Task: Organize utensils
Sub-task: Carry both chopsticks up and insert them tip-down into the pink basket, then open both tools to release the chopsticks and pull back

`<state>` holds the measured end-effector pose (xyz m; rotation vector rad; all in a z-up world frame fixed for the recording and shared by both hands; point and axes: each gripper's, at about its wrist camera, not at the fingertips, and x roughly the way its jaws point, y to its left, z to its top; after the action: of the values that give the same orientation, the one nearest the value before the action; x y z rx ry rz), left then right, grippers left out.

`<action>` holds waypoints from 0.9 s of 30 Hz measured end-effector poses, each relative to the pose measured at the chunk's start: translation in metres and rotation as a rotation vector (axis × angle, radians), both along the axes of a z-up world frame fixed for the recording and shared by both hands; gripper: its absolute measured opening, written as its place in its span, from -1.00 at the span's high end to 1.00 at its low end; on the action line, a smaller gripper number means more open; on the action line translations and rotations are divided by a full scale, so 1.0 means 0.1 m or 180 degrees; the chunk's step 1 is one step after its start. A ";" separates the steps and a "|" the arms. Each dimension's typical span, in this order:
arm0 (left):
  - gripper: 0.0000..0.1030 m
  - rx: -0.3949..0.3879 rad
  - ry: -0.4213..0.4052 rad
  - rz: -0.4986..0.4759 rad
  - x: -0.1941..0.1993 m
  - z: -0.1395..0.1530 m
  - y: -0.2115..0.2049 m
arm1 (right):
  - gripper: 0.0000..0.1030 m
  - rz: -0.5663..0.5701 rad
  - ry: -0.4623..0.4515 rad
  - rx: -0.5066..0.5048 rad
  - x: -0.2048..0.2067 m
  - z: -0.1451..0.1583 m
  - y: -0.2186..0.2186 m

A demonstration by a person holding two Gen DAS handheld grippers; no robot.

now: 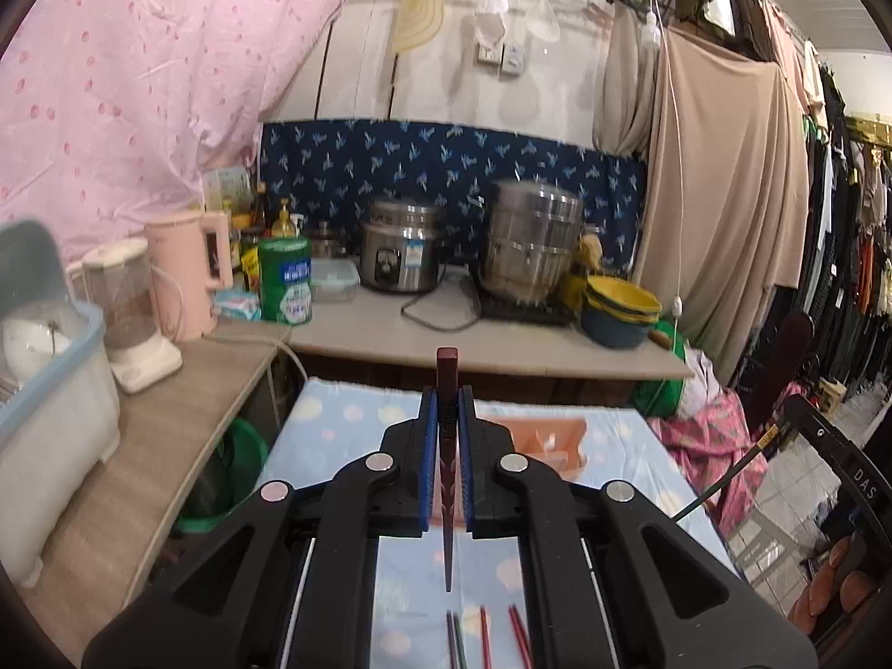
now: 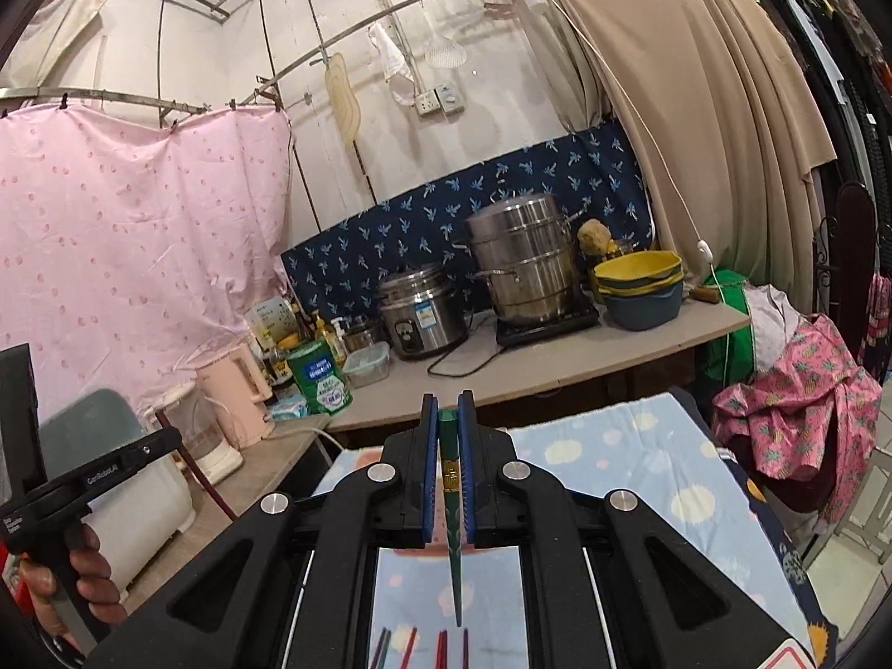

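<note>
Nearest, in the left wrist view, we are seeing loose red and green chopsticks (image 1: 485, 635) lying on the pale blue, dot-patterned cloth-covered surface (image 1: 345, 418). Above them our left claw (image 1: 446, 407) is clenching a dark red tapered chopstick (image 1: 447, 384) between its blue pads (image 1: 428, 446), square end pointing away, thin tip hanging toward the camera. Just beyond the claw a salmon-pink plastic tray (image 1: 552, 435) is resting on the cloth.

In the right wrist view, our right claw (image 2: 447, 418) is likewise gripping a dark green tapered chopstick (image 2: 449, 496) with a gold band, its tip hanging over more loose chopsticks (image 2: 412, 646) on the same cloth. At the left edge, a hand is holding the other tool's handle (image 2: 72, 479).

Farther back, a beige counter is carrying a green canister (image 1: 285, 281), a steel rice cooker (image 1: 400, 248), a stacked steel steamer pot (image 1: 532, 240) and yellow-and-blue nested bowls (image 1: 621, 309).
</note>
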<state>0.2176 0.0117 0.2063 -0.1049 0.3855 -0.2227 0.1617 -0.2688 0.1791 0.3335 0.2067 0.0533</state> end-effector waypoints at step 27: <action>0.86 -0.0204 -0.0032 0.0129 1.27 -0.36 -0.33 | 0.86 -0.0071 0.0005 0.0323 1.59 -0.36 -0.04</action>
<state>0.3446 -0.0216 0.1707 -0.1745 0.3661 -0.1954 0.3212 -0.2728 0.1432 0.4369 0.2021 0.0416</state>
